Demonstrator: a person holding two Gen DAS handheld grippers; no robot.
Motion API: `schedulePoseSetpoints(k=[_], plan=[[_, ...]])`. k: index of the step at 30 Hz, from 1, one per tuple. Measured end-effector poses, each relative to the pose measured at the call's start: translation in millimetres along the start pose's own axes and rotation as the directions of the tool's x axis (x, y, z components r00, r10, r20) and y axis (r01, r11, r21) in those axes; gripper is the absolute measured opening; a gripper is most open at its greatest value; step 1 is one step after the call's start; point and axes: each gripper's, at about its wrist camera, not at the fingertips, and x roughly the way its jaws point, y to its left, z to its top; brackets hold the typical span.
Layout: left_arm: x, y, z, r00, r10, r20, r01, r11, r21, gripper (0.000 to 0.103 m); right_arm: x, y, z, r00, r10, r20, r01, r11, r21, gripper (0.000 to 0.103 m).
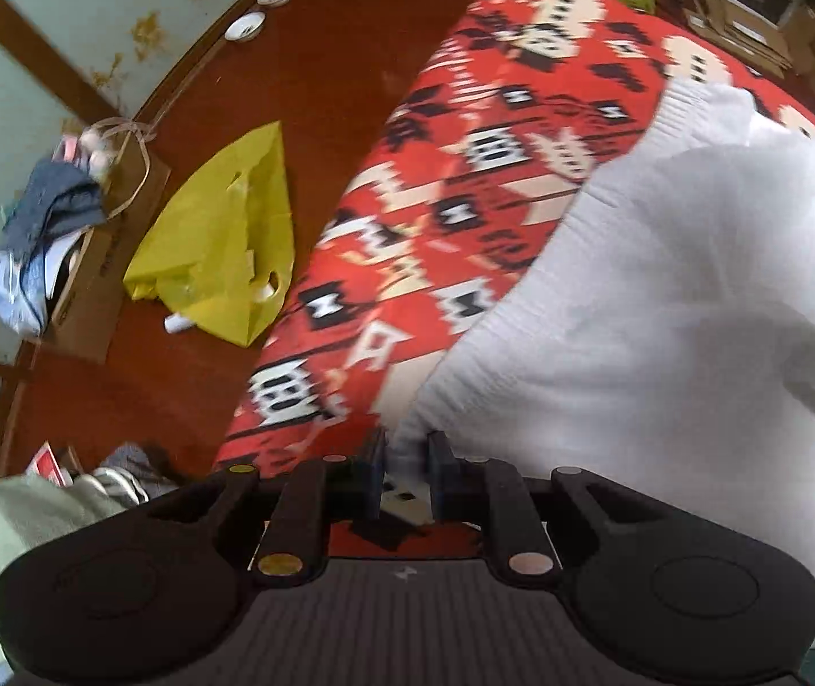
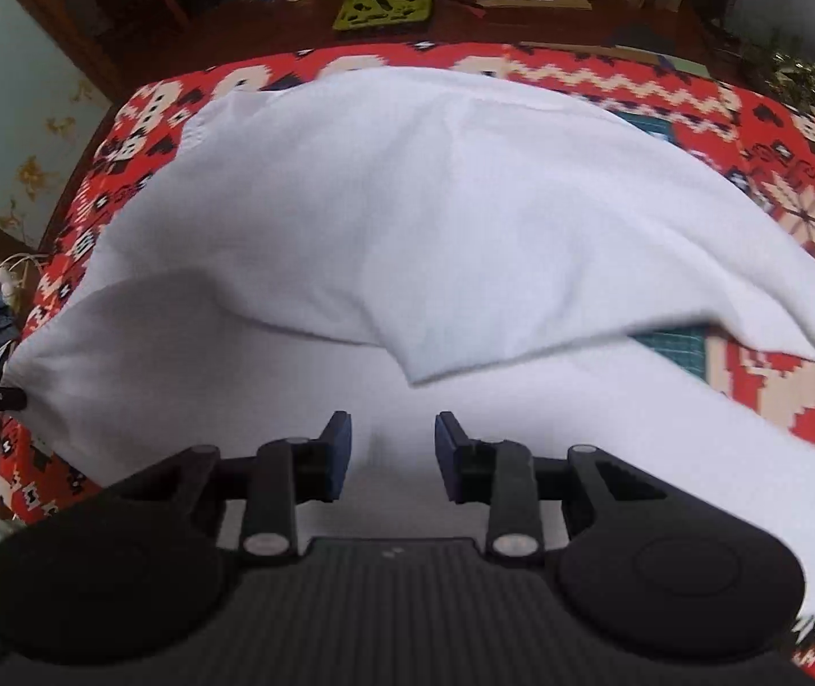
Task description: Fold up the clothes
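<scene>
The red patterned blanket (image 2: 796,217) lies under my white knit sweater (image 2: 407,200), which is rumpled, one flap folded across its middle. My left gripper (image 1: 407,451) pinches its ribbed corner; my right gripper (image 2: 393,446) hangs above it, fingers apart.

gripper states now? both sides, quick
Left gripper: shut on a corner of the white garment, lifting it.
Right gripper: open, holding nothing, fingers apart over the garment.

Left gripper (image 1: 407,460), right gripper (image 2: 393,446): black ribbed body, black linkage arms with round pivot pins, dark blue pads (image 2: 340,446).
</scene>
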Motion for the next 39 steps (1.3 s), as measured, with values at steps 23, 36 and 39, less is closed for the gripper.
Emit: schedulePoseSetpoints(k=[23, 36, 39], plan=[[3, -27, 78, 0.947, -0.275, 0.165, 0.221, 0.932, 0.286, 0.035, 21, 1, 68, 0.995, -0.043, 0.09, 0.043, 0.999, 0.0, 0.037], [46, -136, 179, 0.945, -0.29, 0.149, 0.202, 0.88, 0.43, 0.037, 25, -78, 90, 0.993, -0.075, 0.087, 0.068, 0.995, 0.072, 0.037], [55, -143, 181, 0.949, -0.292, 0.116, 0.213, 0.87, 0.444, 0.037, 30, -85, 95, 0.995, -0.065, 0.081, 0.059, 0.995, 0.081, 0.037]])
